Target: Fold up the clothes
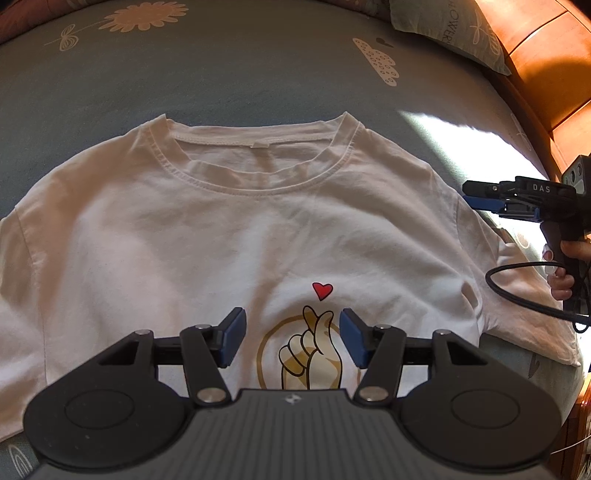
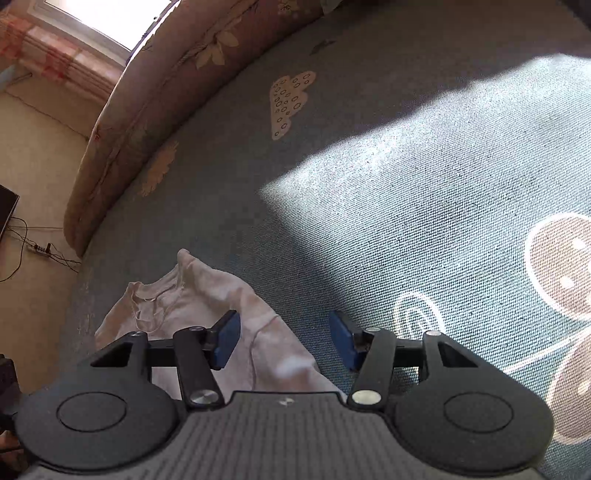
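A white T-shirt lies face up and spread flat on the bed, collar toward the far side, with a finger-heart print and a small red heart on the chest. My left gripper hovers open just above that print, nothing between its blue pads. My right gripper reaches in from the right at the shirt's right shoulder, held by a hand. In the right wrist view the right gripper stands open over the shirt's sleeve edge, and its pads do not press the cloth.
The blue-grey printed bed sheet has a sunlit patch beside the shirt. A pillow and a wooden headboard lie at the far right. A rolled pinkish quilt borders the bed; beyond it the floor holds a power strip. A black cable hangs from the right gripper.
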Action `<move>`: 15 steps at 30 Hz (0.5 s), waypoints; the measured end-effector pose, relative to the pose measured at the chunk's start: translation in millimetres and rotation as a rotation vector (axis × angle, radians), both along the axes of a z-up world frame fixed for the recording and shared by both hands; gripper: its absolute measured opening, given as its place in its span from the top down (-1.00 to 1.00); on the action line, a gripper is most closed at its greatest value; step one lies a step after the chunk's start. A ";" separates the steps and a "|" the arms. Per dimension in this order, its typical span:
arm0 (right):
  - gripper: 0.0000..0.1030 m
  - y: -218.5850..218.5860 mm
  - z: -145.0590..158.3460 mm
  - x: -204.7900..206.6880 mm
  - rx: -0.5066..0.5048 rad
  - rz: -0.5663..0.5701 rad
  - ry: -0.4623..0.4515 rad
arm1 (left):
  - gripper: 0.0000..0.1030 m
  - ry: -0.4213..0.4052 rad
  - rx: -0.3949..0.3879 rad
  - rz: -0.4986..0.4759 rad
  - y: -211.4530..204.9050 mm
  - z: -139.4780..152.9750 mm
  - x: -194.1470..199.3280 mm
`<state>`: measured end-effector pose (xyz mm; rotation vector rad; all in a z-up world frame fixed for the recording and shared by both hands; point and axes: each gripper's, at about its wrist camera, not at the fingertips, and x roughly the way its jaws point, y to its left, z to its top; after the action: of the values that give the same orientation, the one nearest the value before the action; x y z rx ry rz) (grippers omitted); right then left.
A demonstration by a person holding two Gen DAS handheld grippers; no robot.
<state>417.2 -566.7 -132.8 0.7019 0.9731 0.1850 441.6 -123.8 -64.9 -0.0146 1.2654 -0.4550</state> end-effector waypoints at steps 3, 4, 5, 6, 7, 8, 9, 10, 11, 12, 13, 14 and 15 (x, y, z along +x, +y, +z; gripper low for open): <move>0.19 13.6 3.6 -5.2 -0.107 0.047 -0.010 | -0.10 0.009 -0.002 0.013 2.0 -2.4 -0.4; 0.22 19.6 5.8 -4.8 -0.147 0.063 -0.011 | -0.10 0.012 -0.003 0.016 2.3 -3.1 -0.6; 0.24 27.1 8.5 -3.2 -0.199 0.084 -0.009 | -0.10 0.014 -0.004 0.019 2.3 -3.6 -0.8; 0.27 35.1 11.2 -1.5 -0.253 0.109 -0.008 | -0.10 0.015 -0.005 0.018 1.7 -3.5 -1.2; 0.32 44.2 14.0 0.3 -0.314 0.136 -0.005 | -0.10 0.014 -0.006 0.014 0.8 -3.3 -1.4; 0.40 54.9 16.4 2.0 -0.379 0.169 -0.003 | -0.10 0.014 -0.007 0.009 -0.1 -3.1 -2.0; 0.66 66.0 17.9 3.4 -0.440 0.206 -0.003 | -0.10 0.012 -0.006 0.003 -1.1 -2.8 -2.6; 0.74 74.0 19.1 4.6 -0.497 0.228 -0.009 | -0.10 0.009 -0.005 -0.004 -1.9 -2.2 -3.3; 0.78 78.4 19.7 5.5 -0.547 0.232 -0.021 | -0.10 0.006 -0.003 -0.009 -2.6 -1.5 -3.9; 0.80 82.9 20.3 6.4 -0.597 0.236 -0.033 | -0.10 0.001 0.001 -0.013 -2.6 -0.5 -4.4; 0.79 84.1 21.6 8.0 -0.653 0.201 -0.044 | -0.10 -0.003 0.003 -0.017 -2.5 0.6 -4.8; 0.78 77.8 24.3 10.2 -0.682 0.130 -0.038 | -0.10 -0.008 0.004 -0.018 -1.8 2.0 -5.1; 0.69 67.4 27.9 12.5 -0.675 0.065 -0.017 | -0.10 -0.014 0.005 -0.018 -0.7 3.8 -5.5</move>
<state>429.8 -499.4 -104.9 0.0493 0.9645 -0.0847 436.1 -124.6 -61.1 0.0045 1.2538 -0.4665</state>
